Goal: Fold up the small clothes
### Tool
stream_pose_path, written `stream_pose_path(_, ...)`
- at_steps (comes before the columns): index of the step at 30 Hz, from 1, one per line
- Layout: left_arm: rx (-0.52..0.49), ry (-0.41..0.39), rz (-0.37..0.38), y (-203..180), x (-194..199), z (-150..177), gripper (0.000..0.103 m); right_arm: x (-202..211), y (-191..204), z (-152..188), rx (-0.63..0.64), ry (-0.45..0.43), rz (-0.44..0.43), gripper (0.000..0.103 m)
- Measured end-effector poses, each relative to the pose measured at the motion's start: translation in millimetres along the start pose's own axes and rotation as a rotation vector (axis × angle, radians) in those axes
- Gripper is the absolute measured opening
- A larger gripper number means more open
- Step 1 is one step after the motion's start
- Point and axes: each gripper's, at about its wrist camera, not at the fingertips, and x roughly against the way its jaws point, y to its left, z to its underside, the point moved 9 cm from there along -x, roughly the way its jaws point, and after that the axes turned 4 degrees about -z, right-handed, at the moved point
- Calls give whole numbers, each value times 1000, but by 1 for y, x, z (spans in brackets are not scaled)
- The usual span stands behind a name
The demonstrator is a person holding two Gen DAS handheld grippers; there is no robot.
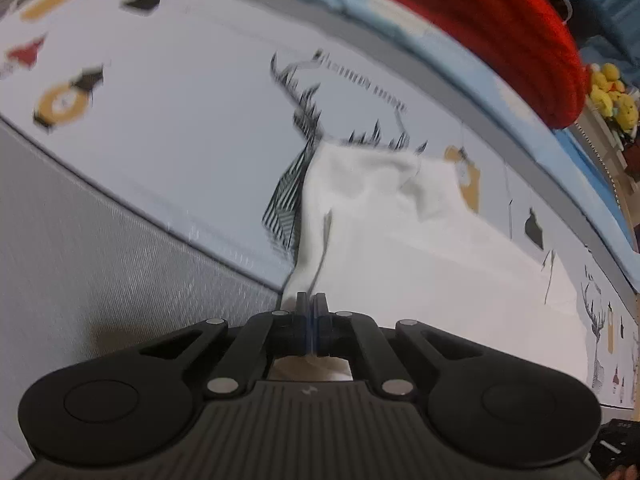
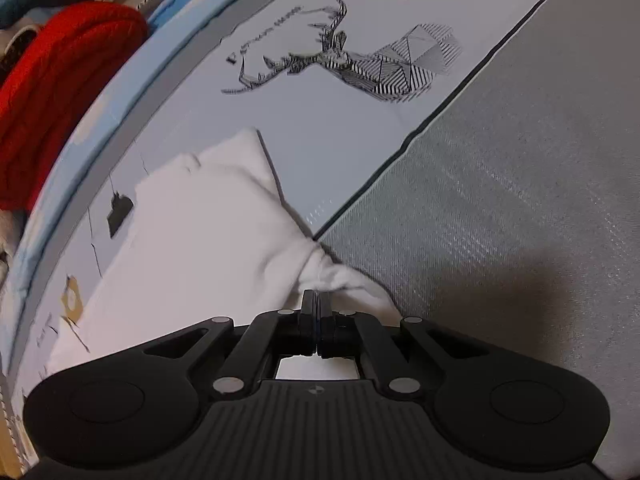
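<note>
A small white garment (image 1: 400, 216) lies on a pale printed mat (image 1: 180, 112). My left gripper (image 1: 311, 300) is shut on one edge of it, and the cloth is pulled up into a taut fold toward the jaws. In the right wrist view the same white garment (image 2: 200, 224) spreads out to the left. My right gripper (image 2: 316, 300) is shut on a bunched corner of it, close to the seam where the mat (image 2: 320, 128) meets the grey floor mat (image 2: 500, 200).
A red knitted item (image 1: 500, 28) lies beyond the mat's blue border (image 1: 360, 4); it also shows in the right wrist view (image 2: 52, 92). Yellow plush toys (image 1: 612, 96) sit at the far right. The mat carries a striped deer print (image 2: 360, 60).
</note>
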Motion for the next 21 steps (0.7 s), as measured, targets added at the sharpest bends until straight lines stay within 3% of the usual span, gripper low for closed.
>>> stream_pose_path(2,-17,-49,10,-4,11,-6,0,1,5,-2,-5,5,-45,4)
stream_pose_path(4,-33,-78,15,-8,19,-9,0,0,10,-2,-21,9,-90,22)
stream_pose_path(6,-36,-72,17,-10,20,-8,0,-5,9,-1,-43,12,-91,33)
stream_pose_path(7,-31,-61,20,-9,19,-6,0,-10,7,0,-58,25,-93,33)
stream_pose_path(9,-29,-51,27,-9,17,-4,1,-18,6,1,-77,41,-102,33)
stream_pose_path(10,-34,-55,23,-9,18,-4,1,-19,6,1,-79,36,-99,25)
stream_pose_path(12,-43,-76,36,-10,23,-6,0,-14,7,-2,-73,9,-101,0)
stream_pose_path(17,-81,-129,85,-21,39,-13,0,13,13,-6,-35,-76,-88,0)
stream_pose_path(21,-52,55,-5,-3,10,9,1,-2,-11,4,-80,0,55,4)
